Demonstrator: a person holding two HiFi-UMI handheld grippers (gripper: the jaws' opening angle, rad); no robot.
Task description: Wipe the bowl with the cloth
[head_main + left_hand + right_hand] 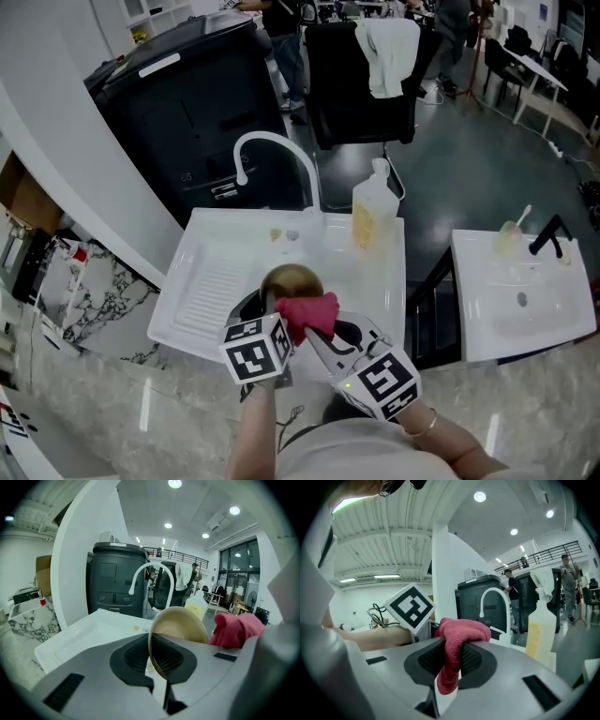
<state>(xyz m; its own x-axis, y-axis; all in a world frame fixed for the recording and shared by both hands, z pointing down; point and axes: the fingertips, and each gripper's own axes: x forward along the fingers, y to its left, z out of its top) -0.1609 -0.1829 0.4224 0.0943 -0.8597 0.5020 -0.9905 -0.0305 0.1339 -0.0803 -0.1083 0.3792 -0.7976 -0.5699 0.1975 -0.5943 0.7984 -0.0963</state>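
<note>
you have two grippers, one bowl and one cloth in play. your left gripper [273, 309] has its fingers [133, 656] pinched nearly together on the rim of the tan bowl [180, 625], which stands tilted on edge over the basin of the white sink [216, 272]. your right gripper [317, 330] has its fingers [424, 660] clamped on the red cloth [457, 634], one end bunched above them and a tail hanging down between them. the cloth sits just at the near side of the bowl; whether the two touch you cannot tell. around them are two sinks: the one you work over, with a ribbed drainboard and a white tap [277, 155], and a second sink [525, 314] well apart at the right with a black tap [551, 234]. one soap bottle [375, 211] with yellowish liquid stands on the back edge of the near sink, a black bin [187, 103] stands behind it, and one chair [361, 94] has a white towel [389, 52] draped over its back. a marbled surface [94, 412] runs along the near edge. from the head view the cloth and the left marker cube cover the bowl's lower part, and your own arms are cut off at the bottom. a pale item on the second sink is too small to name, and people at the back are cut off by the frame.
</note>
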